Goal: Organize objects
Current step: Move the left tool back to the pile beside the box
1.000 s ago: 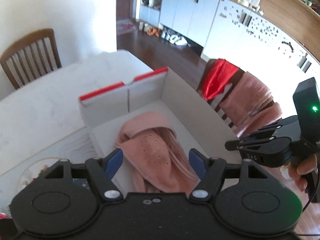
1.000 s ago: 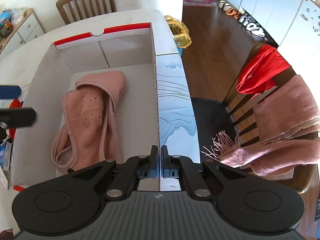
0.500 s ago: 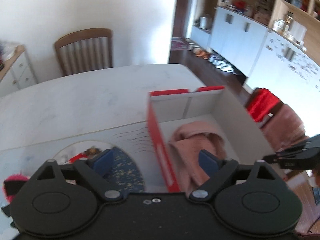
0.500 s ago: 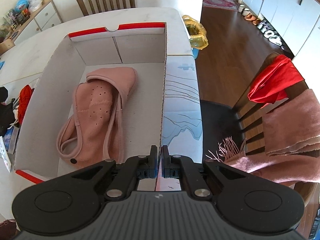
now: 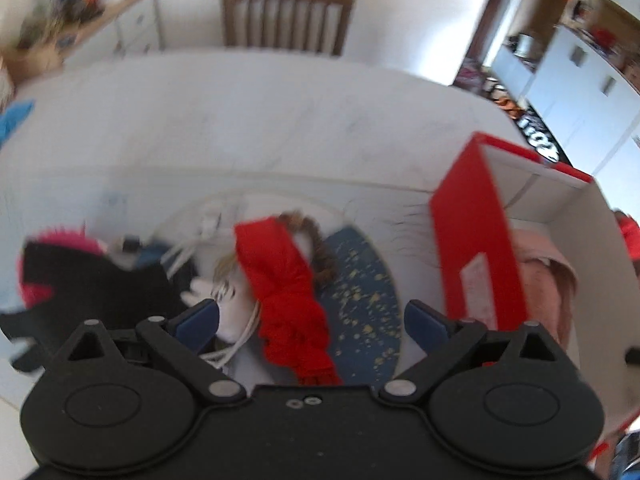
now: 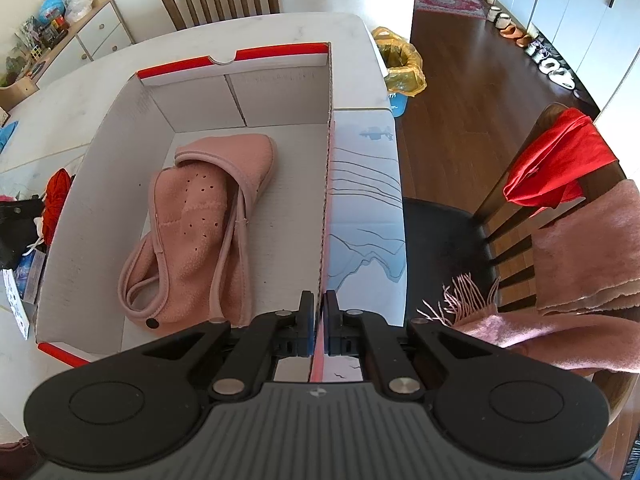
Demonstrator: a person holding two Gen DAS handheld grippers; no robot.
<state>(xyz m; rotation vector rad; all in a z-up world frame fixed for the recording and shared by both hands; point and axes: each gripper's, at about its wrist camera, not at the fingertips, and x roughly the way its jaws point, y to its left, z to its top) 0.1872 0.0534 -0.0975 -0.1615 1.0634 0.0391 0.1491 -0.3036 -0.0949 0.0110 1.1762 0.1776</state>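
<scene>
Red cloth (image 5: 290, 284) lies lengthwise between our left gripper's (image 5: 310, 318) opening, empty jaws, nearer than the right gripper (image 6: 319, 326), clamped on the box (image 6: 326, 184) wall.

We see a box (image 6: 152, 152), white inside with red edges, holding a pink cloth (image 6: 192, 232) dotted with small holes. Beside it lie a red cloth (image 5: 288, 280) and a blue mat (image 5: 360, 292) with yellow speckles. Our table (image 5: 260, 120) is white marble.
</scene>
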